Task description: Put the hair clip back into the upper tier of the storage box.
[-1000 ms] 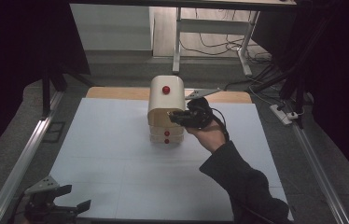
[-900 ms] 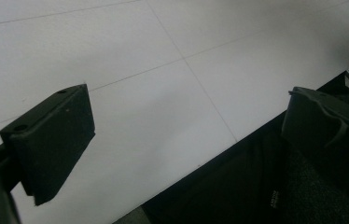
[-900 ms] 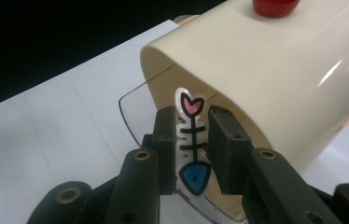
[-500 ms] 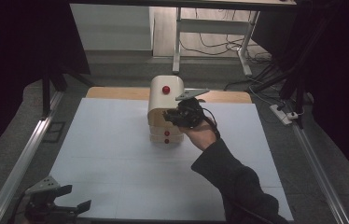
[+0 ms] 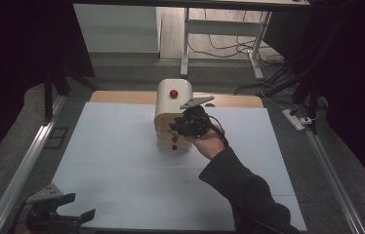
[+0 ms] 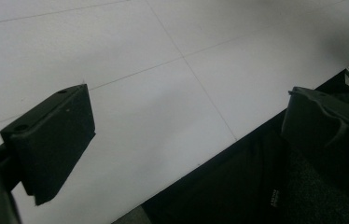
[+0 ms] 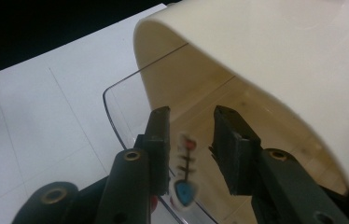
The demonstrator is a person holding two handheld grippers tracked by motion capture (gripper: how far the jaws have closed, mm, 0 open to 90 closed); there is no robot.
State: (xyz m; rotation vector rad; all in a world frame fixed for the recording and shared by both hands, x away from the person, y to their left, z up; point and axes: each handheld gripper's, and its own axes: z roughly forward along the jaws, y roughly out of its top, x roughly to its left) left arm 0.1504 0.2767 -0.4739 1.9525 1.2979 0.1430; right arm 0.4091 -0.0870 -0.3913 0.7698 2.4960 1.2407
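Revealing clear flap [image 7: 116, 109] between right tongs [image 7: 190, 140]

The right side of the cream cabinet [image 5: 171, 109] is covered in the high view by the right gripper [image 5: 176, 126] and the hand [image 5: 209, 144] behind it, so the jaw tips cannot be made out against it there. In the right gripper view the cabinet is cut off by the top and right edges, and a small blurred object [image 7: 185, 170] with red and blue marks is seen between the jaws, just below the cabinet's opening; what it is cannot be told, nor whether it is touched. Well in front of the cabinet, the left gripper [image 5: 56, 214] is cut by the bottom edge.
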